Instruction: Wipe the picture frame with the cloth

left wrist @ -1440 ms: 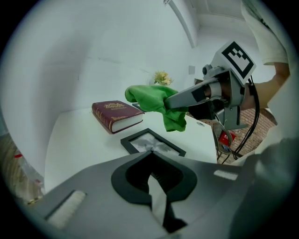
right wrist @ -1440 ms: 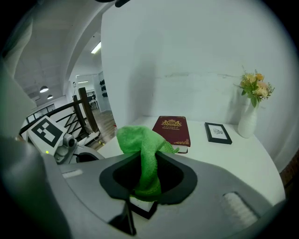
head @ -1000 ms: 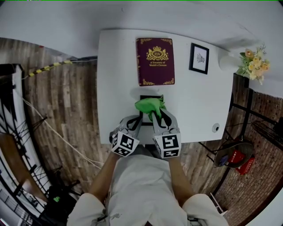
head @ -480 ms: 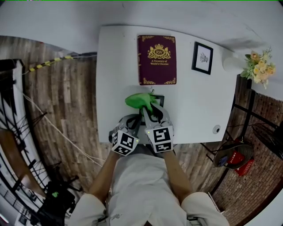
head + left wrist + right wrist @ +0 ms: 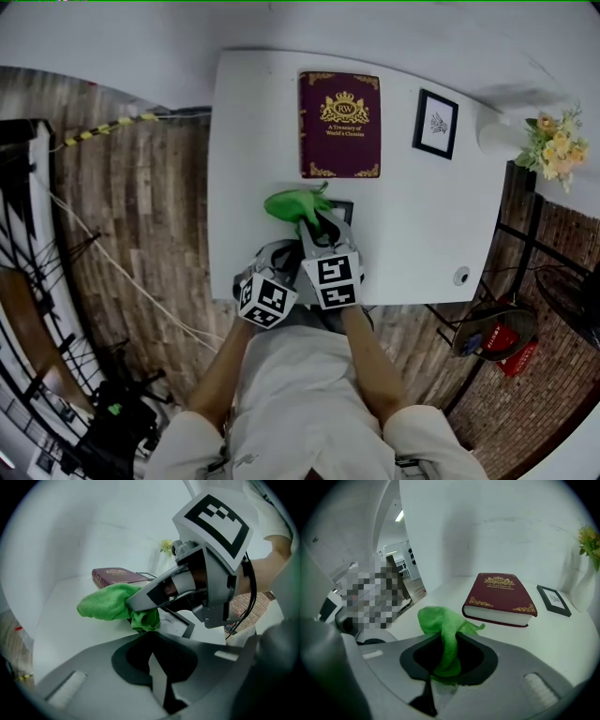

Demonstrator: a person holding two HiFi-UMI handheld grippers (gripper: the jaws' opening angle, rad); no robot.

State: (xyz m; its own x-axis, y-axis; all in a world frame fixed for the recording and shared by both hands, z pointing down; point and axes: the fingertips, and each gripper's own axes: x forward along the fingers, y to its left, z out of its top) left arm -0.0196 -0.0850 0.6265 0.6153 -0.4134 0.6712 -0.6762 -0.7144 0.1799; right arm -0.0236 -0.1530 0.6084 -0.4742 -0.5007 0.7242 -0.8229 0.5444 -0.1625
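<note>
A black picture frame [image 5: 343, 212] [image 5: 180, 625] lies flat on the white table [image 5: 253, 141], near its front edge. Its left part is hidden under a green cloth [image 5: 292, 205] [image 5: 105, 603] [image 5: 440, 620]. My right gripper [image 5: 314, 225] [image 5: 447, 667] is shut on the cloth and holds it down on the frame. The cloth's free end bunches out past the fingertips. My left gripper [image 5: 280, 255] [image 5: 154, 667] sits just left of the right one, at the frame's near left. Its jaws are drawn together with only a thin pale slit between them and nothing clearly held.
A maroon book [image 5: 340, 124] [image 5: 501, 597] lies behind the frame. A second small framed picture [image 5: 436, 124] [image 5: 553, 599] and a vase of flowers [image 5: 548, 145] stand at the back right. A small round object [image 5: 460, 275] sits by the table's front right edge.
My right gripper has dragged the cloth leftward across the frame, uncovering the frame's right side. The left gripper has stayed in place.
</note>
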